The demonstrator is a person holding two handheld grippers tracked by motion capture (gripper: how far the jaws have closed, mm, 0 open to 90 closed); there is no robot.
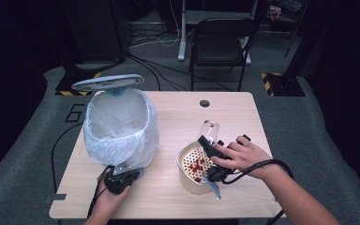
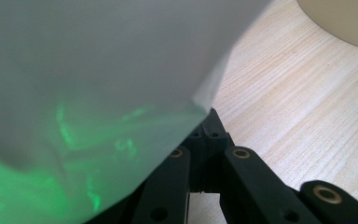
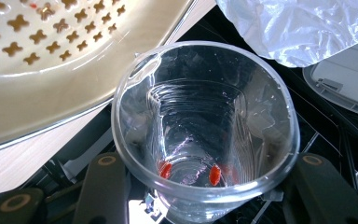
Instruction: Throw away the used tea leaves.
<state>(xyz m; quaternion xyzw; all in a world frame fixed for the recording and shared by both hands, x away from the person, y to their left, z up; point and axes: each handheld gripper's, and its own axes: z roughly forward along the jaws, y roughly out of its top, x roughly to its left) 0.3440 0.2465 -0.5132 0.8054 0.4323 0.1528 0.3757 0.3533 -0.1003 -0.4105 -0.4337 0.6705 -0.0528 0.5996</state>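
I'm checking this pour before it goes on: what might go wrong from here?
Two red bits cling to the bottom of the clear cup in the right tool, so they may stay behind or drop outside the strainer. The cup's mouth now faces past the strainer's rim toward the table edge and floor, so a shake could scatter them. The left tool pinches the bin bag; a pull could tip the bin.

A large numeral 6 (image 1: 76, 113) is marked on the grey floor mat (image 1: 37, 122) left of the table.
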